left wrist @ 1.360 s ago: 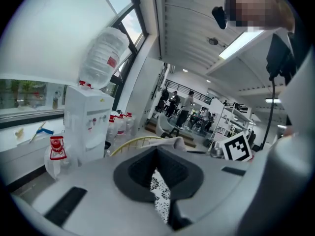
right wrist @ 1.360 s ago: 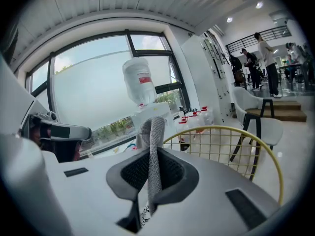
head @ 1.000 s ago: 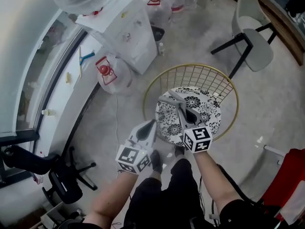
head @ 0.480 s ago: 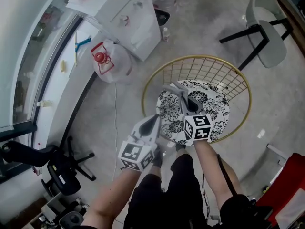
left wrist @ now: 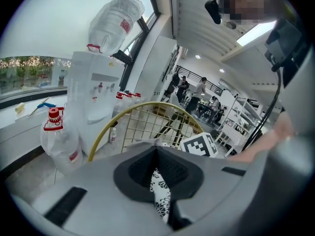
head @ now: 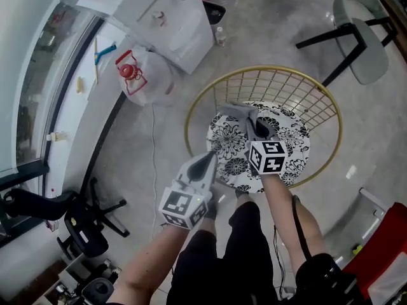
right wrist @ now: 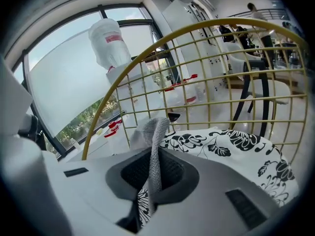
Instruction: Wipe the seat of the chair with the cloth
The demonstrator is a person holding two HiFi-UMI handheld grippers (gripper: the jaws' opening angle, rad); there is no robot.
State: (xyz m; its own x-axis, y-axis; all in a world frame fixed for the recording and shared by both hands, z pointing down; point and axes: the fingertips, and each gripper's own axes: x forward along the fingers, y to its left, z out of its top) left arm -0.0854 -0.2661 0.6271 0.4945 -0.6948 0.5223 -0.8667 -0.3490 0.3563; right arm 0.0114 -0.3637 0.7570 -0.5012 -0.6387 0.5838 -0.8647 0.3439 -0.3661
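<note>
Since a second ago the right hand-held gripper point(head: 250, 124) has carried the cloth point(head: 233, 114) a little farther across the seat point(head: 289, 138), toward its far-left edge, and the chair now sits more to the right in the head view. That hand-held gripper is clamped on the grey cloth: in the right gripper view a fold of it stands up between the closed jaws, and its free end lies on the black-and-white floral seat. The chair's gold wire back point(head: 273, 84) curves round the far side of the seat.

The left hand-held gripper point(head: 207, 160) is held at the near-left edge of the seat, apart from the cloth. Its jaws are drawn narrow with nothing between them; only a sliver of the floral seat shows through the slit. On the floor to the far left, a large water bottle point(head: 143, 75) lies beside a white dispenser cabinet point(head: 172, 21). A grey chair point(head: 367, 53) stands well apart at the far right.
</note>
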